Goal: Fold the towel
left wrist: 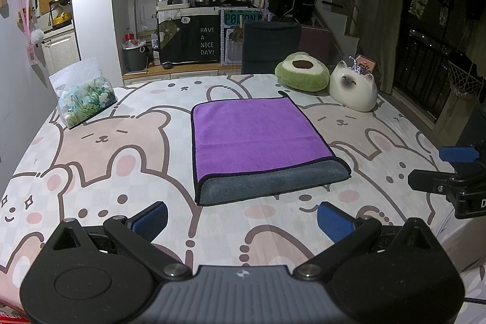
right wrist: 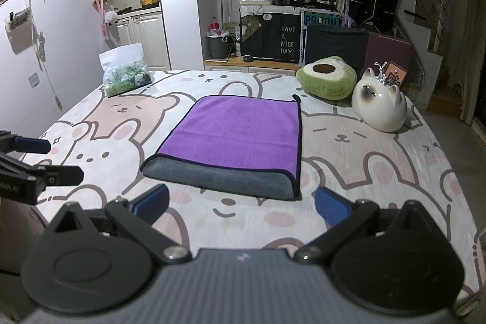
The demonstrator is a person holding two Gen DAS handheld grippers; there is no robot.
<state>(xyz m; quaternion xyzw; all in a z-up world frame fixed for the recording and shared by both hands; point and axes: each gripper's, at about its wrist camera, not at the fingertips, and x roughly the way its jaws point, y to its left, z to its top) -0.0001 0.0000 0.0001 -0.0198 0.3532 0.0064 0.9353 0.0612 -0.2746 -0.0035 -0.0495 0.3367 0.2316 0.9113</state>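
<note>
A purple towel (left wrist: pixel 258 135) with a grey underside lies folded flat on the cartoon-print table cover (left wrist: pixel 106 166), its grey fold edge nearest me. It also shows in the right wrist view (right wrist: pixel 240 132). My left gripper (left wrist: pixel 243 222) is open and empty, held above the cover just short of the towel's near edge. My right gripper (right wrist: pixel 241 207) is open and empty, also just short of the near edge. Each gripper shows at the side of the other's view: the right one (left wrist: pixel 437 169), the left one (right wrist: pixel 60 160).
A tissue pack (left wrist: pixel 85 99) stands at the far left of the table. A green avocado cushion (left wrist: pixel 302 75) and a white cat figurine (left wrist: pixel 352 88) sit at the far right. A dark chair back (left wrist: pixel 270 46) stands behind the table.
</note>
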